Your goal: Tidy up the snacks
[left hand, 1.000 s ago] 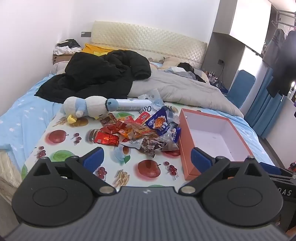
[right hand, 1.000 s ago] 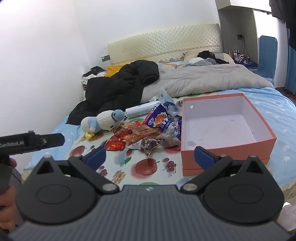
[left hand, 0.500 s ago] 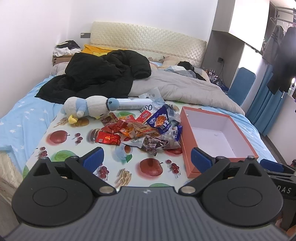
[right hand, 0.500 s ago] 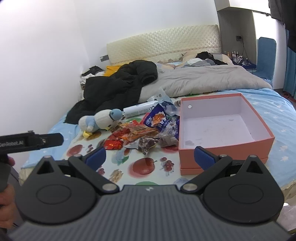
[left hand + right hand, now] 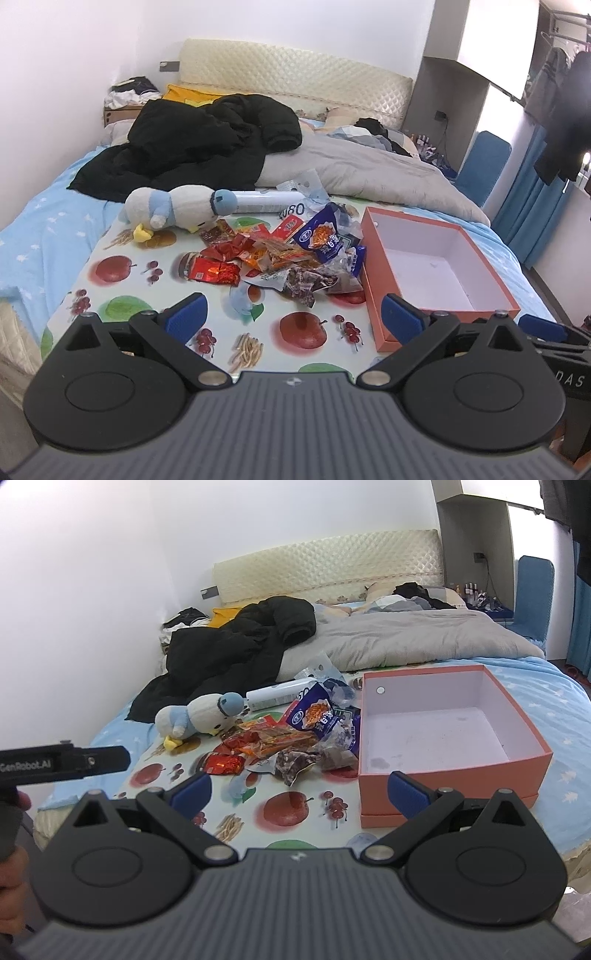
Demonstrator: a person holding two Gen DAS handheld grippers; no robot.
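Observation:
A heap of snack packets [image 5: 280, 258] lies on a fruit-print board [image 5: 122, 277] on the bed; it also shows in the right wrist view [image 5: 291, 742]. A blue packet [image 5: 321, 236] tops the heap. An empty orange box [image 5: 436, 266] with a white inside stands right of the heap, also in the right wrist view [image 5: 443, 734]. My left gripper [image 5: 293, 319] is open and empty, held back from the board's near edge. My right gripper [image 5: 299, 792] is open and empty, near the box's front corner.
A white and blue plush penguin [image 5: 173, 214] and a white tube [image 5: 258, 201] lie behind the heap. A black jacket [image 5: 192, 147] and grey duvet [image 5: 369, 173] cover the bed beyond. A blue chair [image 5: 484, 162] stands at the right. The left gripper's body [image 5: 62, 762] shows at the right view's left edge.
Both grippers have drifted slightly; the board and box sit a little lower and nearer in view. Both stay open and nothing on the board has moved.

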